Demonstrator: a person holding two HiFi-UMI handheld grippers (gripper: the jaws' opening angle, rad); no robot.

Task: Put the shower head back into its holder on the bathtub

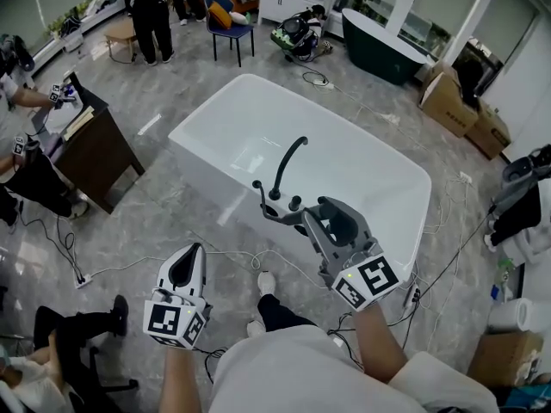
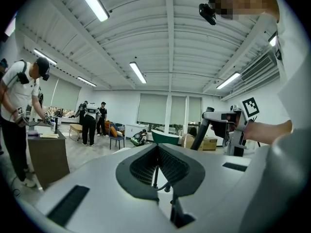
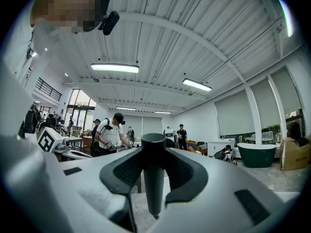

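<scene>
Pinching the dark grey shower head (image 3: pixel 153 178), right gripper (image 1: pixel 317 216) hangs at white bathtub's (image 1: pixel 202 175) near rim, apparently not yet seated; left gripper (image 1: pixel 191 256) pressed together, empty.

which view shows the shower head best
Right gripper view: the shower head stands large and centred, clamped between the jaws. Head view shows it small, by the tap; left gripper view, small at right.

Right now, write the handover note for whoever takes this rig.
Left gripper: shut, empty, held short of the white freestanding bathtub.
Right gripper: shut on the dark grey shower head, beside the curved black faucet and black knobs on the bathtub's near rim.
Done: shower head in hand at the fittings.
Left: seat it in its holder, which I cannot single out, then release.
</scene>
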